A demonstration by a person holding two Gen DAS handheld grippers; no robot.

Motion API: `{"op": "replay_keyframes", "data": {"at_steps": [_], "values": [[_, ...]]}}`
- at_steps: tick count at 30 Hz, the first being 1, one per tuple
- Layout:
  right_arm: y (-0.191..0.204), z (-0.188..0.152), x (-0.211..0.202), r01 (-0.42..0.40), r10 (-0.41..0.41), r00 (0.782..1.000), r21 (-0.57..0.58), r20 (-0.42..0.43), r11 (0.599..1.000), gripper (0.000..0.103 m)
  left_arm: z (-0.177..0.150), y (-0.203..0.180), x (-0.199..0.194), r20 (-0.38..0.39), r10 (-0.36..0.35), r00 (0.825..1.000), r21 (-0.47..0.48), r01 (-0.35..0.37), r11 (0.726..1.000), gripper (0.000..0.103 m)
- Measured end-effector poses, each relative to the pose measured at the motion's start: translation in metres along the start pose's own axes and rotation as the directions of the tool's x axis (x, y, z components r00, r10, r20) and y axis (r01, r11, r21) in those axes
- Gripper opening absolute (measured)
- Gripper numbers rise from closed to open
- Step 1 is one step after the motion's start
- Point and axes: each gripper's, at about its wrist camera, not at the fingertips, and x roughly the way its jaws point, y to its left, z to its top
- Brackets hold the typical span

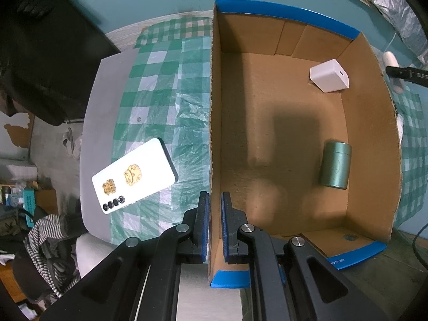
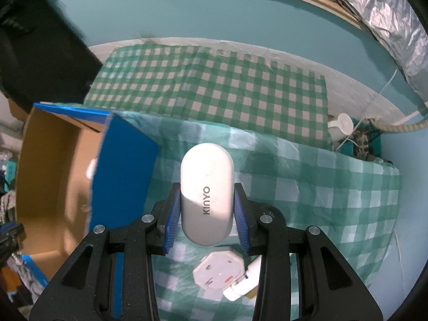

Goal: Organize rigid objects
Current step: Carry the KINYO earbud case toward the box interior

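Observation:
A cardboard box with blue-taped rims (image 1: 281, 139) stands on the green checked cloth; it also shows at the left of the right wrist view (image 2: 56, 165). Inside lie a white charger cube (image 1: 329, 77) and a green metal tin (image 1: 335, 164). My left gripper (image 1: 215, 200) is shut on the box's left wall, one finger on each side. My right gripper (image 2: 207, 200) is shut on a white oval KINYO device (image 2: 206, 192), held above the cloth to the right of the box. A white phone (image 1: 134, 175) lies on the cloth left of the box.
A white plug adapter (image 2: 218, 270) and a small white bottle (image 2: 244, 283) lie on the cloth under my right gripper. A white cup and cables (image 2: 343, 128) sit at the table's far right edge. A dark object (image 1: 45, 53) looms at the left. Clutter lies below the table's left edge.

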Motion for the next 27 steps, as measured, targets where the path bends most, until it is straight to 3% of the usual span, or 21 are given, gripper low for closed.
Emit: {"op": "replay_keyframes", "data": {"at_steps": [14, 27], "values": [[0.048, 0.005, -0.04, -0.045, 0.051, 0.998, -0.111, 0.046, 0.993, 0.036, 0.001, 0.0, 0.001, -0.004, 0.007, 1.0, 0.007, -0.007, 1.0, 0.008], [0.104, -0.004, -0.049, -0.081, 0.095, 0.995, -0.261, 0.041, 0.962, 0.036, 0.001, -0.001, 0.003, -0.006, 0.006, 1.0, 0.011, -0.006, 1.0, 0.008]]}}
